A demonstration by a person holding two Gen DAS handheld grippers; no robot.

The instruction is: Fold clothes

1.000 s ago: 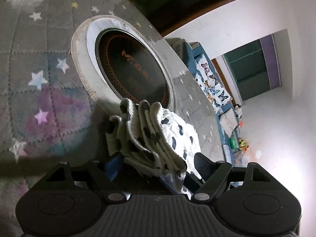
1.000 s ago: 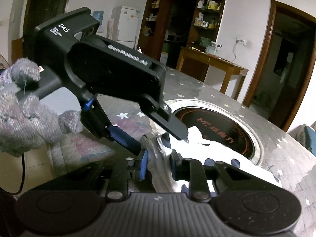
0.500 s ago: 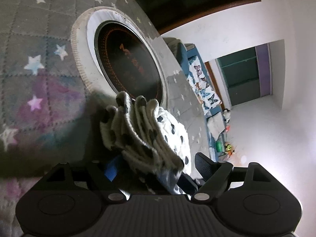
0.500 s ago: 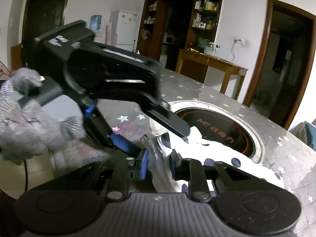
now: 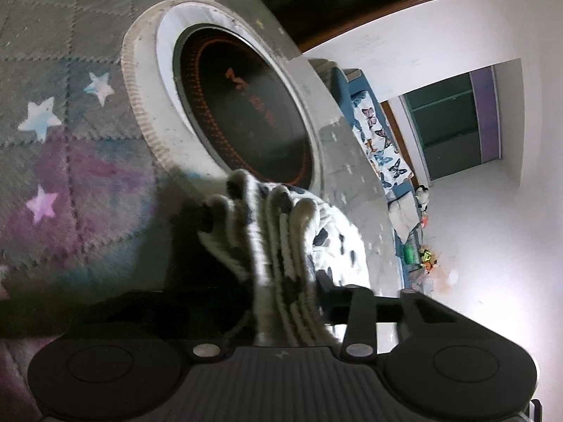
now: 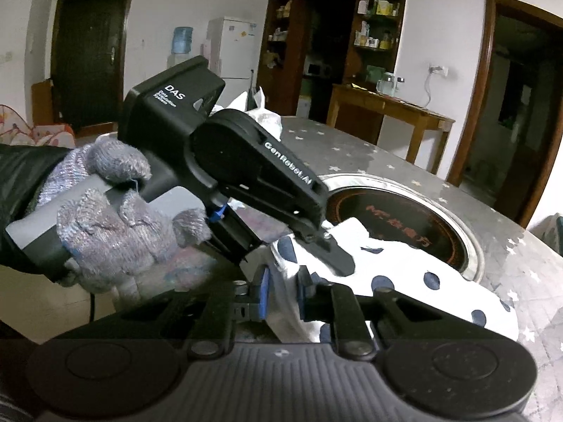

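Layers of the bunched spotted garment beside the round cooktop could slip from the closing left gripper while the right gripper pinches its edge.

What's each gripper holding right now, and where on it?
Both have the spotted cloth by its bunched edge: right gripper pinches it, left gripper is closing on the folds.

White plastered walls; dark wooden door; white refrigerator; brown wooden side table; open wooden shelving; grey star-patterned surface; blue butterfly-print sofa.
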